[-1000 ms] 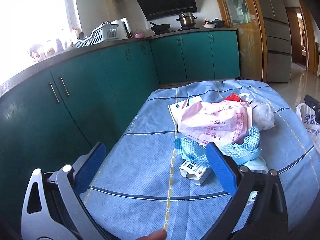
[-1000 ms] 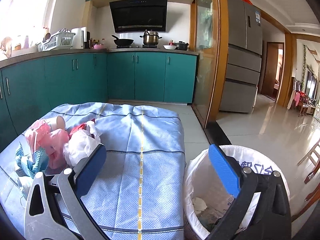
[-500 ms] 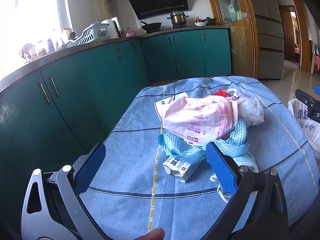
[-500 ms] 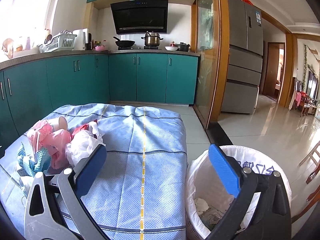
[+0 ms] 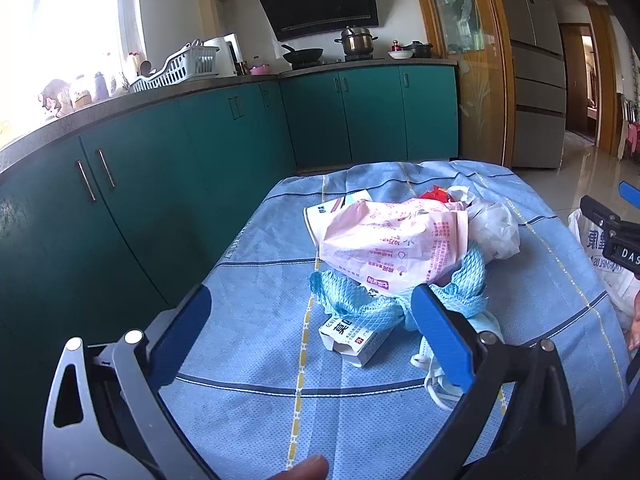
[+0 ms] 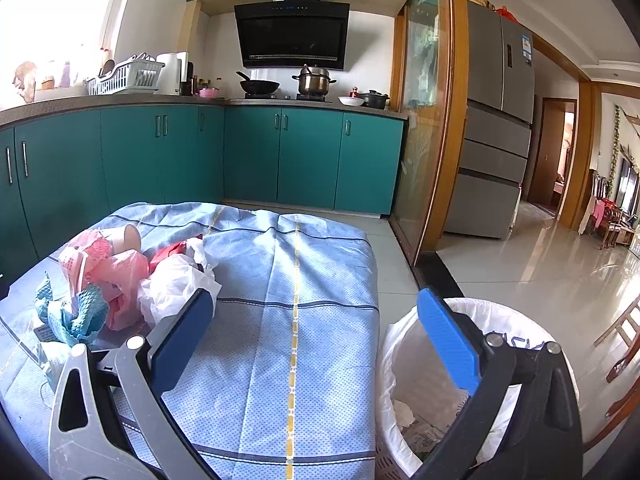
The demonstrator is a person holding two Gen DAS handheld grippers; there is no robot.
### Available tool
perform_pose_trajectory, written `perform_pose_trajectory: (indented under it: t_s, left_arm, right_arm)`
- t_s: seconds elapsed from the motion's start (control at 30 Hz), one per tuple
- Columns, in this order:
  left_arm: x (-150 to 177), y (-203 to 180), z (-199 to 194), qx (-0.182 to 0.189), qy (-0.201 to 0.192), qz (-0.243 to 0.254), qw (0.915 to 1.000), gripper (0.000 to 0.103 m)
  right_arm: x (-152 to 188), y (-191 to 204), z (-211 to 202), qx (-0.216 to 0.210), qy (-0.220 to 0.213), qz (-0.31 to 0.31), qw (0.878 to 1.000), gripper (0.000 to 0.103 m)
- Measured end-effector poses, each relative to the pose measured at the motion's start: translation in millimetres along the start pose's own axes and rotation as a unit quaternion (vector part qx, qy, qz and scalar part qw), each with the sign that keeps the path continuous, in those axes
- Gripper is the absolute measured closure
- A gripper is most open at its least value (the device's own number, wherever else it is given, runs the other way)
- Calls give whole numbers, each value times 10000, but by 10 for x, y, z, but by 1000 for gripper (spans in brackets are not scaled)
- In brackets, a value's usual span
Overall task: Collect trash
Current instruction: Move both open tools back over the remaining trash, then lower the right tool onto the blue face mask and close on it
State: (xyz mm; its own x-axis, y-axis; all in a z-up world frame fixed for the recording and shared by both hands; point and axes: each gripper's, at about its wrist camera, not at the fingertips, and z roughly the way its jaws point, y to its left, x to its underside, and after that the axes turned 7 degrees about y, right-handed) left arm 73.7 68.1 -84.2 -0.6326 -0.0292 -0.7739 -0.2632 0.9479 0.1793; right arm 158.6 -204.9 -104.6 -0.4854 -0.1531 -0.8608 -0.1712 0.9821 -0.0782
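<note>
Both grippers, left (image 5: 308, 320) and right (image 6: 316, 332), gape empty; grabbing the net (image 5: 360, 308) risks dragging the bag (image 5: 392, 248) and carton (image 5: 352, 336) off the table (image 5: 248, 360).

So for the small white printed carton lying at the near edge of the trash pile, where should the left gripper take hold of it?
Probably across the long side walls of the small white printed carton, coming from above and the near side with the left gripper, whose jaws stand open. It lies flat on the blue cloth, open end nearest; its far end sits under the blue mesh netting.
</note>
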Motion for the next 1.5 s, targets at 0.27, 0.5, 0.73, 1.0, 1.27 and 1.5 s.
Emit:
perform_pose_trajectory:
  t_s: [0.27,0.5,0.73,1.0,1.27,1.5]
  left_arm:
    - [-17,48,64,55,93,-55,9999,3]
    - [-26,154,189,42,367,-256,9990,6]
    - [-21,269,212,-68,439,-458,9980,9]
    - [-23,379,238,-103,499,-629,9967,9]
    - [-9,490,277,-85,584,-838,9947,9]
    - [-11,471,332,-6,663,-809,9945,9]
  right_arm:
    - [-9,60,-6,-490,98,-45,9987,3]
    - [32,555,84,-1676,598,-765,9811,3]
    - [168,1165,9,-2603,908,-1454,9502,3]
    - [288,1552,34,-2618,1263,-1918,9374,3]
    - [259,1338,216,-2645,1581,-1287,9426,42]
    - [199,1095,307,-2649,1637,-940,9456,66]
